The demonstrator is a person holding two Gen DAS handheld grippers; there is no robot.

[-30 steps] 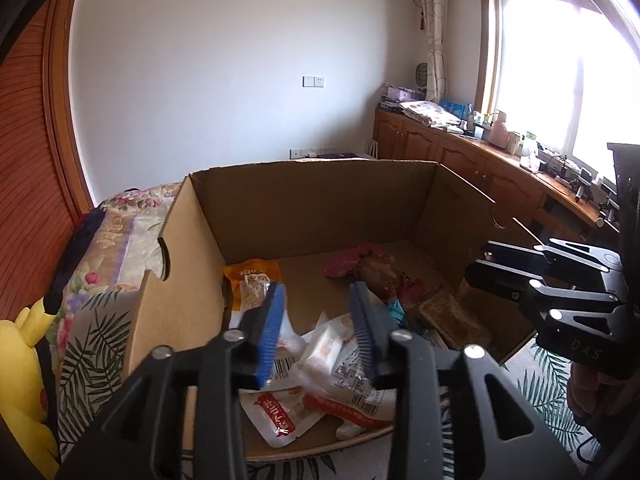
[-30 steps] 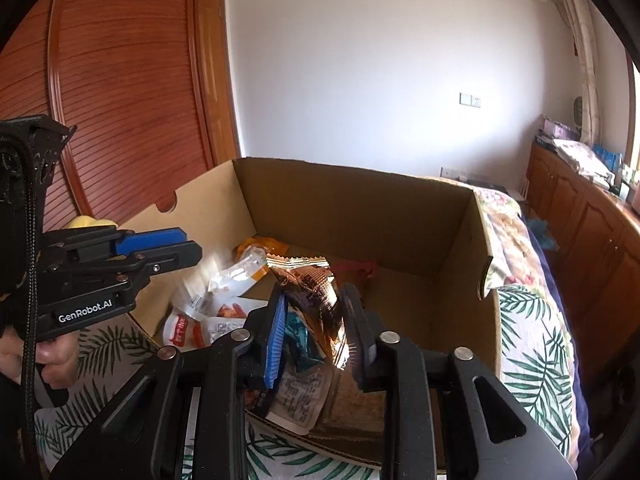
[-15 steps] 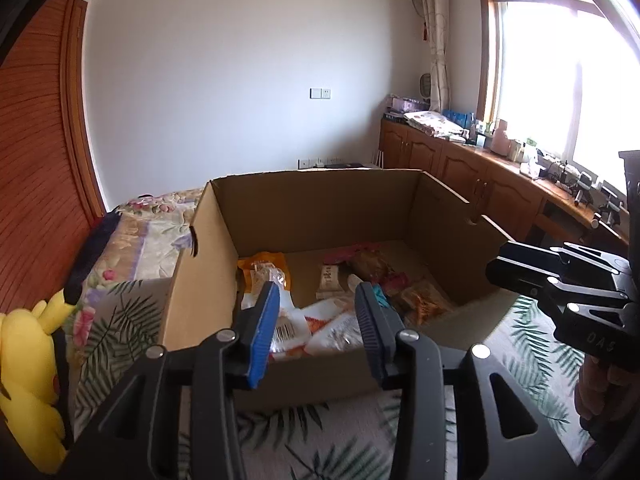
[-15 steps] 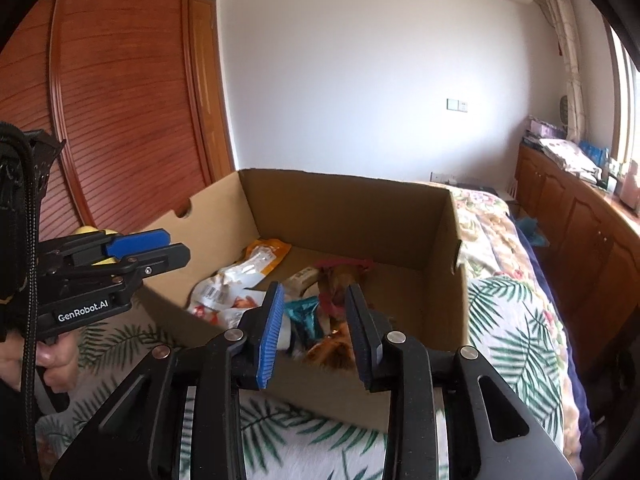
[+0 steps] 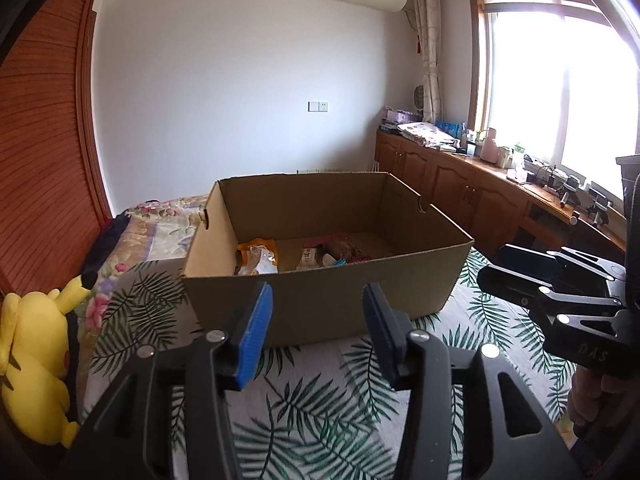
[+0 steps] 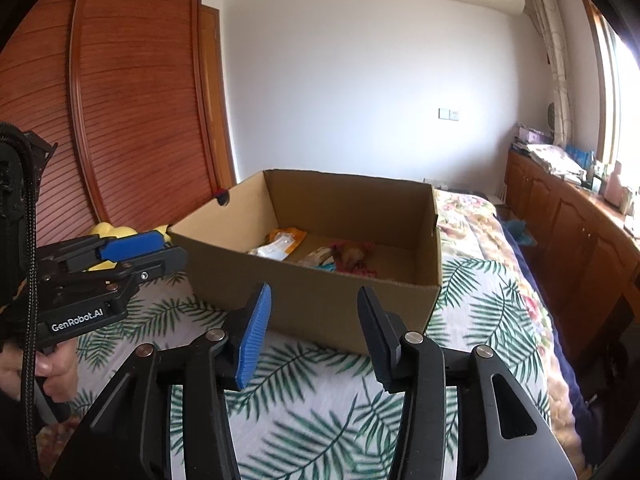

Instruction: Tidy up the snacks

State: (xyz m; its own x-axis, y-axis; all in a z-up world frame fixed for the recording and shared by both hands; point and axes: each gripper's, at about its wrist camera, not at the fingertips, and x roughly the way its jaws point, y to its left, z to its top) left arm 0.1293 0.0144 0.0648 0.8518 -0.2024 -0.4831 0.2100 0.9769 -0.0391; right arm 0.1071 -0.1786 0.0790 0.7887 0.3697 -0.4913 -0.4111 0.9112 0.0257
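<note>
holding nothing: left gripper (image 5: 316,322), right gripper (image 6: 312,322), jaws just opening, part-open. snack packets (image 5: 296,256) inside cardboard box (image 5: 320,300) on bed. likely light, crinkly, slippery film; pinch packet edge.

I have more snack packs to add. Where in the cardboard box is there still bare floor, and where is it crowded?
The open brown cardboard box has bare floor along its right wall and far right corner. The snack packets crowd the left and middle. Outside, the leaf-print bedspread in front of the box is also bare.
</note>
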